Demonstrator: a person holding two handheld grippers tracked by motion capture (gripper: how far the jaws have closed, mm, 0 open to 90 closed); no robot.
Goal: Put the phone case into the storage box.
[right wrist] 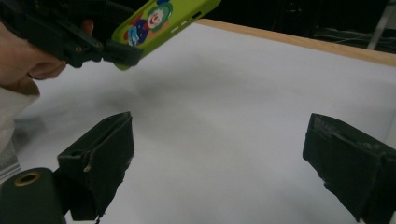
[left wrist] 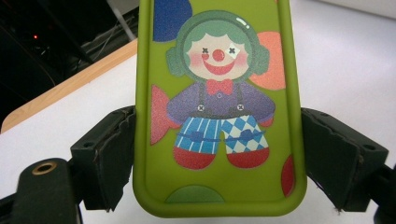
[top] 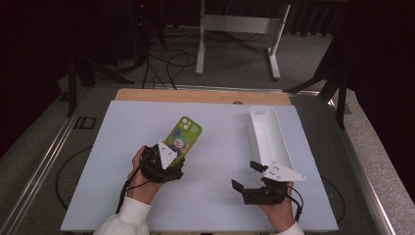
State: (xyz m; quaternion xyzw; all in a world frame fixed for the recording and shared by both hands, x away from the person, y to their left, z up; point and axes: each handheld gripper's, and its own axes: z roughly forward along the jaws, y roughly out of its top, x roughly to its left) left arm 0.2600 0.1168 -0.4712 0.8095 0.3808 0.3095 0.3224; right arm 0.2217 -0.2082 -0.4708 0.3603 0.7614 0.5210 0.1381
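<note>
A lime-green phone case [top: 185,134] printed with a clown is clamped at its lower end by my left gripper [top: 175,155], left of the table's middle. In the left gripper view both pads press the long edges of the case [left wrist: 219,116]. The right gripper view shows the case [right wrist: 159,18] tilted up off the table, with a soft shadow beneath it. My right gripper [top: 245,175] hovers near the front right, open, with nothing between its fingers [right wrist: 105,154].
A long white tray [top: 266,137] lies at the right, just beyond my right gripper. The white tabletop [top: 220,117] has a wooden strip [top: 195,96] along its far edge. Cables and a stand's legs are on the floor behind.
</note>
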